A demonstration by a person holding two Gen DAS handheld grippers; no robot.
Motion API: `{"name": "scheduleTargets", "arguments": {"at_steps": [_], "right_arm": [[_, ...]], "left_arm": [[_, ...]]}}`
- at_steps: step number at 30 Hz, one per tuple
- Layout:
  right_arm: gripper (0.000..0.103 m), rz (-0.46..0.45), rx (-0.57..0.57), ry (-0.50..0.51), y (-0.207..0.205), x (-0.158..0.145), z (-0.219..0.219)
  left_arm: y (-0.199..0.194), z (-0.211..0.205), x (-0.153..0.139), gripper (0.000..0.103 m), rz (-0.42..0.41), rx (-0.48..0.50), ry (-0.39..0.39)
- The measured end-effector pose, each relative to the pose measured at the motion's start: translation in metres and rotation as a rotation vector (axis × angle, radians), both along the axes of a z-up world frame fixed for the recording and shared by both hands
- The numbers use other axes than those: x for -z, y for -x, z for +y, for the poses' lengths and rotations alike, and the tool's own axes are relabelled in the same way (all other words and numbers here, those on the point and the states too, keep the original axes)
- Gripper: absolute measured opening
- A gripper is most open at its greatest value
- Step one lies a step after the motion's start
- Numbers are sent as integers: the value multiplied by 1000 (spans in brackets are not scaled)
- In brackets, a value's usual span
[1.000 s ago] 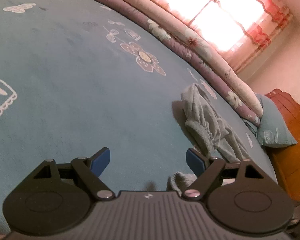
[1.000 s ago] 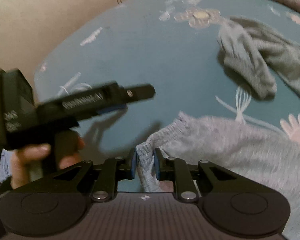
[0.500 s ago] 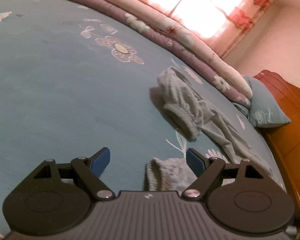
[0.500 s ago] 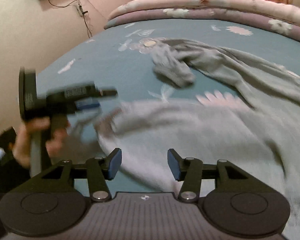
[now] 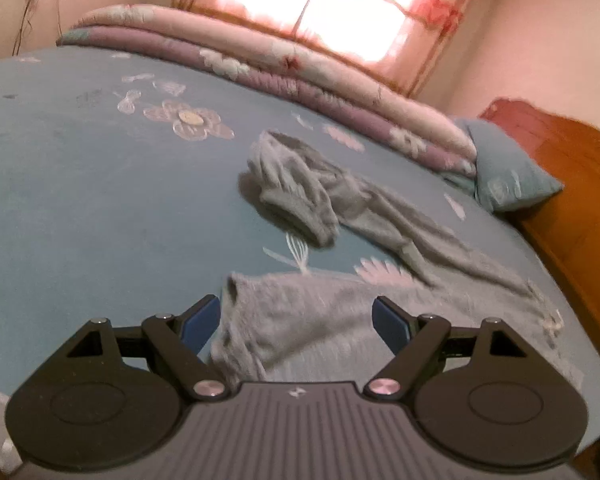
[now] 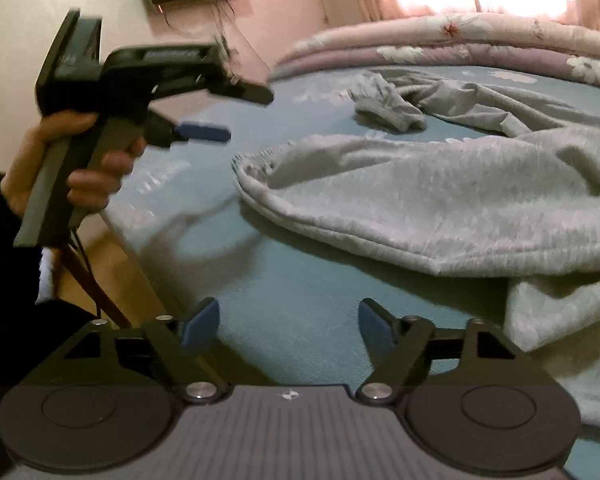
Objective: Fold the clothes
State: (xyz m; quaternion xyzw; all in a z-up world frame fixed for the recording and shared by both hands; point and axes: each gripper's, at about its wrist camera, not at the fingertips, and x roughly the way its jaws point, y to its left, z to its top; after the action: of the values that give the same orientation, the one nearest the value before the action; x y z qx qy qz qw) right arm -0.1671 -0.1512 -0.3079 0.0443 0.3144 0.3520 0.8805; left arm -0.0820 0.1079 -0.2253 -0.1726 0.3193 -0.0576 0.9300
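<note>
In the right wrist view, at nine to ten o'clock, a person's hand (image 6: 80, 160) holds the left hand-held gripper (image 6: 236, 112), its jaws apart and empty above the bed's near corner. From its own camera, the left hand-held gripper (image 5: 296, 320) hangs over the elastic hem of the grey garment (image 5: 320, 320) without pressing on it. The garment (image 6: 440, 200) lies rumpled on the blue flowered bed sheet (image 5: 100, 200), spreading from the middle toward three o'clock, one cuffed part bunched at about one o'clock. The right hand-held gripper (image 6: 290, 322) has just been opening; its jaws stand wide with only bare sheet between them, the garment's edge lying just beyond at one o'clock. A folded quilt (image 5: 300, 68) runs along the far side at twelve.
</note>
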Motion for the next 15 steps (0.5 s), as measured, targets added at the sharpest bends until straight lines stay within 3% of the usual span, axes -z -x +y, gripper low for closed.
{"name": "scheduleTargets", "arguments": {"at_steps": [2,5,10,15], "right_arm": [[83,-13,-22,-50,2,4,-11],[83,-25,-40,-32,3,2,-11],[89,-36,-47,-15,6,7,-9],[89,-7,-45,-55,2,8,-18]], "left_arm": [[6,-6,-4,83,27,-15,-48],[9,-13,-1,83,86,-40,-75],[2,-10,27,83,210,-117,58],[-7,-4,51,83,254,-169,234]]}}
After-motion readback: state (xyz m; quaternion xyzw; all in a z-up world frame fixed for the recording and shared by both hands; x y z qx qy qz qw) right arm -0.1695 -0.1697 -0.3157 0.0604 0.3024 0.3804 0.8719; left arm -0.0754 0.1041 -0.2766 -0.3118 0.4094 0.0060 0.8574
